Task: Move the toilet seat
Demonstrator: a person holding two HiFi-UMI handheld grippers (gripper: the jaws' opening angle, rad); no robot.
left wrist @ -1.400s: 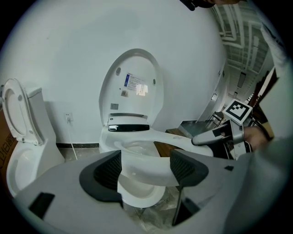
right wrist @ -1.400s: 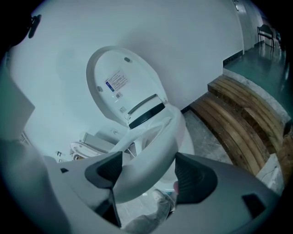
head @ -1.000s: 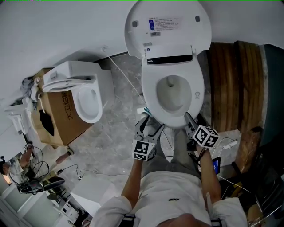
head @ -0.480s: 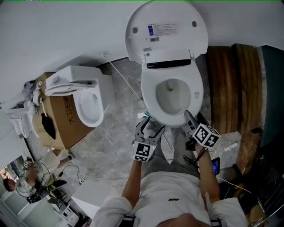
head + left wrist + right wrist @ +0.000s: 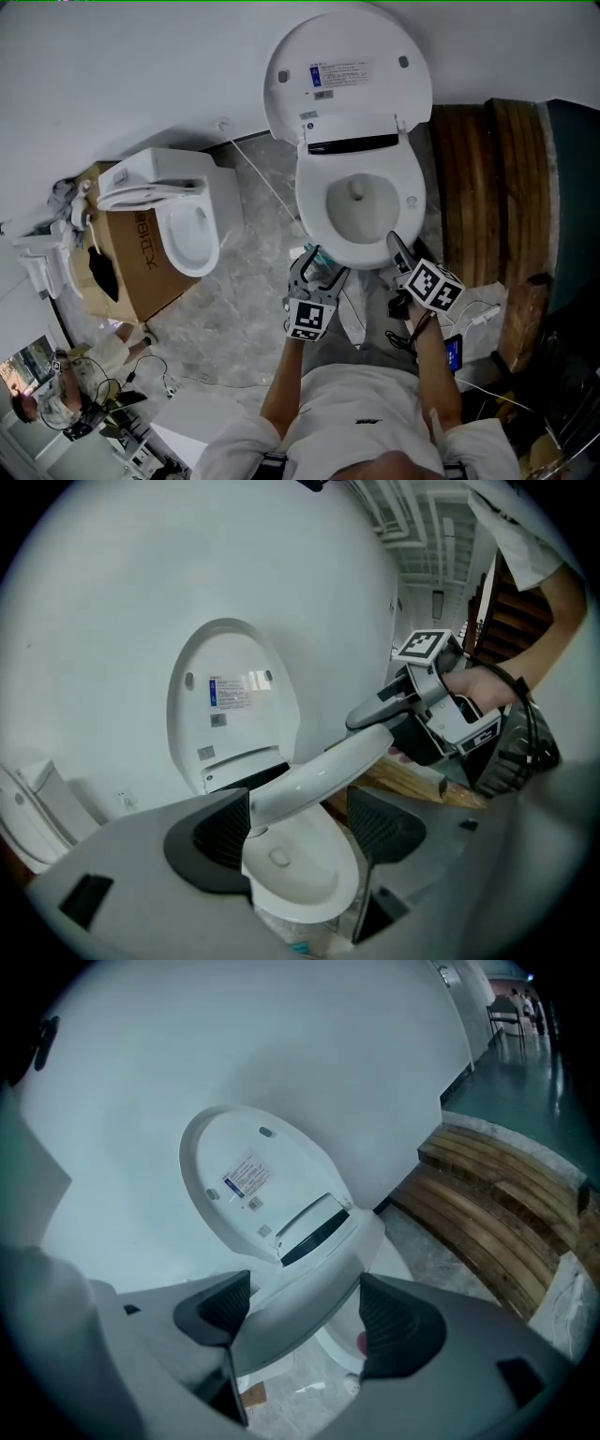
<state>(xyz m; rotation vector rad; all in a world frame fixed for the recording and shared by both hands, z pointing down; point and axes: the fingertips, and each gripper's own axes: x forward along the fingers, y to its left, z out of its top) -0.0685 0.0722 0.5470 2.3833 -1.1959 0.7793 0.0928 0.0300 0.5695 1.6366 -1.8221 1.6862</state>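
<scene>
The white toilet seat point(image 5: 412, 202) rings the bowl, and the lid point(image 5: 347, 75) stands up against the wall. My left gripper point(image 5: 317, 267) is at the seat's front left rim. In the left gripper view it point(image 5: 300, 827) is open: the raised seat point(image 5: 319, 771) lies against the left pad, with a gap to the right pad. My right gripper point(image 5: 401, 255) is at the front right rim. In its own view it point(image 5: 305, 1316) has the jaws wide apart, and the seat point(image 5: 319, 1279) spans the space between them. The seat's front edge is lifted off the bowl.
A second white toilet point(image 5: 183, 216) sits on a cardboard box point(image 5: 131, 258) at the left. Wooden steps point(image 5: 487, 187) run along the right side. A phone point(image 5: 455, 352) and cables lie on the stone floor by the person's legs.
Both grippers have stayed at the seat's front rim and edged slightly up and forward. The head view has shifted a little, and the seat's front looks slightly higher.
</scene>
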